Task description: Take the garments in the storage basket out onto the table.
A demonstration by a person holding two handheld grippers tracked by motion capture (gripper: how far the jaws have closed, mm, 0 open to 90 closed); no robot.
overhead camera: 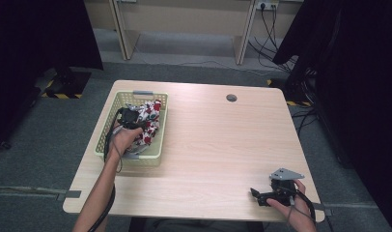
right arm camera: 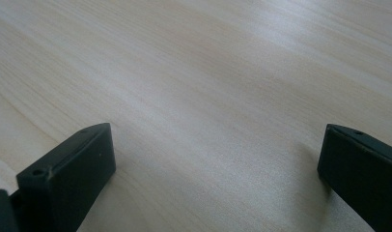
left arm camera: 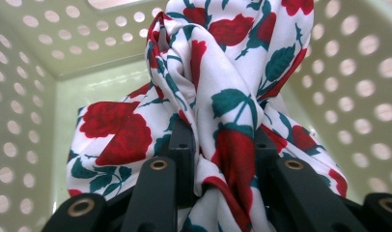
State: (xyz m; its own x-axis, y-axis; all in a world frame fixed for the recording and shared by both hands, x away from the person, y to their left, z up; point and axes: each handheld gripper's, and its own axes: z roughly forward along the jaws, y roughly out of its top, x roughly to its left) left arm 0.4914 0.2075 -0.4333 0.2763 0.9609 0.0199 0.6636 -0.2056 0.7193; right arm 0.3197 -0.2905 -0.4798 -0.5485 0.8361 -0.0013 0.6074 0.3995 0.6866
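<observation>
Left gripper (left arm camera: 218,145) clenched on a bunched fold of the rose-print cloth (left arm camera: 223,87), inside the pale perforated basket (overhead camera: 109,108) at the table's (overhead camera: 218,145) left; likely gathered for lifting out. Right gripper (right arm camera: 216,159) released, jaws wide, idle over bare wood, likely waiting

High view: even, moderate overhead light on the pale table (overhead camera: 208,145); surroundings at 9 and 3 o'clock fall into near-black; image soft and low in detail. Left gripper view: bright diffuse light; basket wall (left arm camera: 20,96) blurred; floral cloth (left arm camera: 223,72) sharper. Right gripper view: soft sheen at 1 o'clock; faint shadows beside the jaws; far tabletop defocused.
</observation>
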